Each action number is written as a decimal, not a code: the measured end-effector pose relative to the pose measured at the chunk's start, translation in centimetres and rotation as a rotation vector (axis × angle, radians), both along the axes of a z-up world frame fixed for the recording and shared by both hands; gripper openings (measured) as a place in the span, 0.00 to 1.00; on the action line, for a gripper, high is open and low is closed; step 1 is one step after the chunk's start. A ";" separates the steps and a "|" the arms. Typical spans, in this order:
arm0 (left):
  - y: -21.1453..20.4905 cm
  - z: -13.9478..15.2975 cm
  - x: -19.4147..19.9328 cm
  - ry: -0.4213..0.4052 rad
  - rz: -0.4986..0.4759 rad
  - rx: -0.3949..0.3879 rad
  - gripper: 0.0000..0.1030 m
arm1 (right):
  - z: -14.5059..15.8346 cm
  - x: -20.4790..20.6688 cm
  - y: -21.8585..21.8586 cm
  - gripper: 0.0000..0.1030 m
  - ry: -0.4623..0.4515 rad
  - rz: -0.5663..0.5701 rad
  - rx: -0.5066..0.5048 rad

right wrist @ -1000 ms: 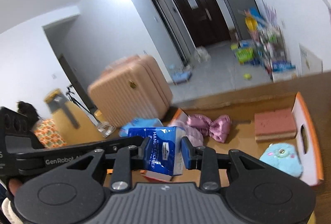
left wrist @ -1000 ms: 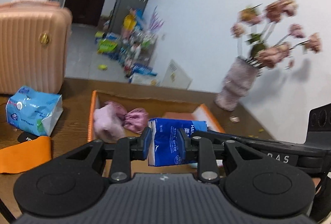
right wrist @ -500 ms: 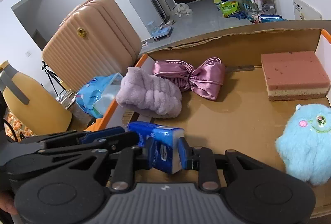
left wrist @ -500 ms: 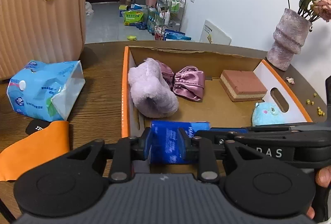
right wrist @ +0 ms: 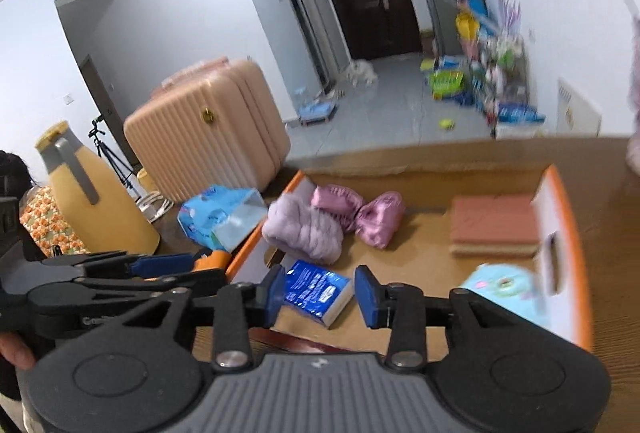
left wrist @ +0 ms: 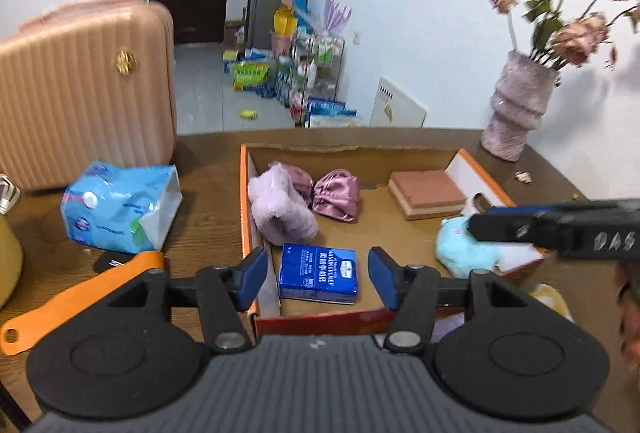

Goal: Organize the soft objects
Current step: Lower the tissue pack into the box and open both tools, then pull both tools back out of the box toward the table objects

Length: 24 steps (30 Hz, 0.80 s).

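A blue handkerchief pack (left wrist: pixel 318 273) lies flat on the floor of the orange-edged cardboard box (left wrist: pixel 243 201), in its near left corner. My left gripper (left wrist: pixel 317 275) hovers over it, its jaws opening, pads clear of the pack. My right gripper (right wrist: pixel 321 293) is likewise above the pack (right wrist: pixel 316 289) with jaws opening and nothing pressed between them. Its fingers (left wrist: pixel 504 223) reach in from the right in the left wrist view. In the box also lie a lilac fluffy piece (left wrist: pixel 280 209), a pink satin bow (left wrist: pixel 334 189), a brick-red sponge (left wrist: pixel 426 189) and a light blue plush (left wrist: pixel 460 245).
A light blue tissue pack (left wrist: pixel 120 209) and an orange strap (left wrist: pixel 80 297) lie on the wooden table left of the box. A pink suitcase (left wrist: pixel 80 93) stands behind them, a yellow jug (right wrist: pixel 92 201) at the far left. A vase of flowers (left wrist: pixel 516 113) stands at the back right.
Both grippers were shut on the blue pack and brought it down into the box's near left corner. Now both have opened and drawn back, and the pack lies on the box floor.
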State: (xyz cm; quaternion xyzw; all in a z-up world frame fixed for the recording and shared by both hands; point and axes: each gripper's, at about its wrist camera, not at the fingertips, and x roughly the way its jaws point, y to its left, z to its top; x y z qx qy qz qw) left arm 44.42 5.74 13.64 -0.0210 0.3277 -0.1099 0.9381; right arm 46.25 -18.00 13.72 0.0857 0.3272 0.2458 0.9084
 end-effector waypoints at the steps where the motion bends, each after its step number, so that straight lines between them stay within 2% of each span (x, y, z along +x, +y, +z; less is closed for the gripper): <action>1: 0.0 0.6 -0.9 -0.015 0.001 0.000 0.60 | 0.8 -0.8 -0.7 0.38 -0.015 -0.007 -0.004; 6: -0.1 3.6 -5.6 -0.095 -0.015 -0.013 0.68 | 4.1 -5.1 -4.5 0.43 -0.079 -0.056 -0.006; 9: -0.6 4.9 -7.7 -0.123 -0.027 -0.009 0.69 | 5.4 -7.3 -6.2 0.45 -0.104 -0.075 -0.004; 11: -1.1 5.6 -8.9 -0.137 -0.032 -0.006 0.69 | 6.2 -8.8 -7.1 0.50 -0.117 -0.080 0.008; 14: -1.5 6.6 -10.6 -0.157 -0.041 -0.005 0.69 | 7.2 -11.0 -7.7 0.52 -0.146 -0.072 0.013; 19: -1.6 7.4 -14.2 -0.202 -0.033 -0.008 0.71 | 8.1 -14.4 -8.3 0.54 -0.194 -0.052 -0.004; 24: -0.7 7.1 -19.6 -0.263 -0.035 -0.038 0.77 | 7.8 -18.3 -8.7 0.58 -0.236 -0.005 -0.026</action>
